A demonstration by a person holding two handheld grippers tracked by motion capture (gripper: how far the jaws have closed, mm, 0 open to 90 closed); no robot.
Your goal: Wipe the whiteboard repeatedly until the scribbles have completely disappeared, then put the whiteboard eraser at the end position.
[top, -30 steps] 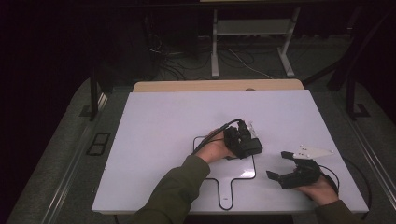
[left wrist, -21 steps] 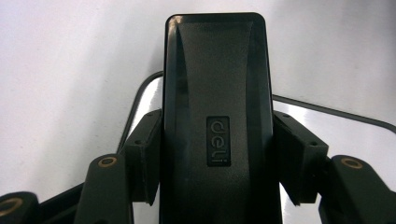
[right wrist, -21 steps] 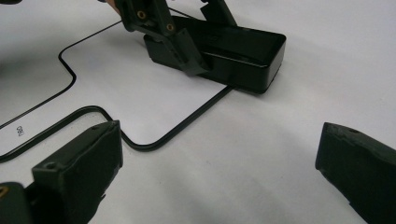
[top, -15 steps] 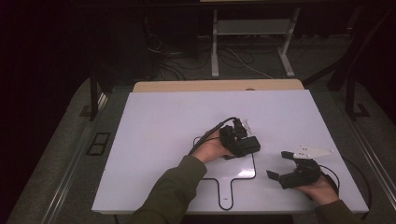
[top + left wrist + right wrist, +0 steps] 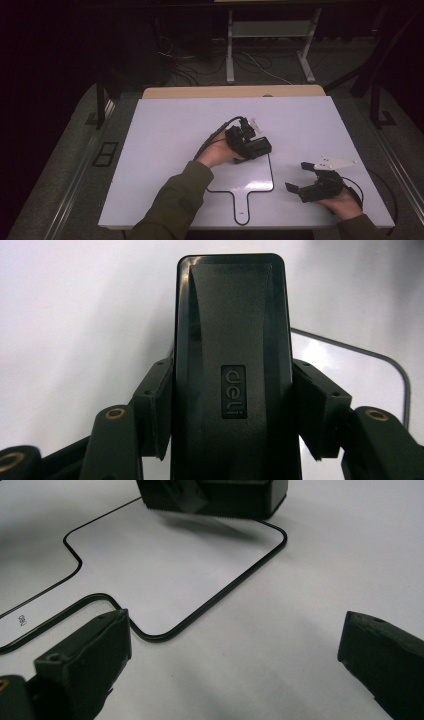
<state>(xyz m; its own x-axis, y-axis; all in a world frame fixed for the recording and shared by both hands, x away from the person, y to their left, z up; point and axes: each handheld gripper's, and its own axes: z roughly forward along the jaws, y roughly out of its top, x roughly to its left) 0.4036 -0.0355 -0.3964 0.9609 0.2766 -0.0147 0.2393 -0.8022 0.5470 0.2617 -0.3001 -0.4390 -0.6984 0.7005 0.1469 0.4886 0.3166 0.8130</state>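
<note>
While my left gripper [image 5: 252,145] clamps a black Deli-branded stapler [image 5: 232,365] across its smooth, rigid sides, it sits near the white table's [image 5: 165,130] centre. It looks dense and slippery, so I judge mid-body best. My right gripper [image 5: 312,180], at four o'clock, gapes wide, holding nothing.

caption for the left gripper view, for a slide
Left gripper clamps a black Deli-branded object above the white table.

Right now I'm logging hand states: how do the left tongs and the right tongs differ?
The left tongs are shut on a black object marked deli; the right tongs are open and hold nothing. In the high view, the left tongs sit over the black paddle-shaped outline near the table's middle; the right tongs sit nearer the table's right front corner, outside the outline. Both are black and hand-held over the white table.
</note>
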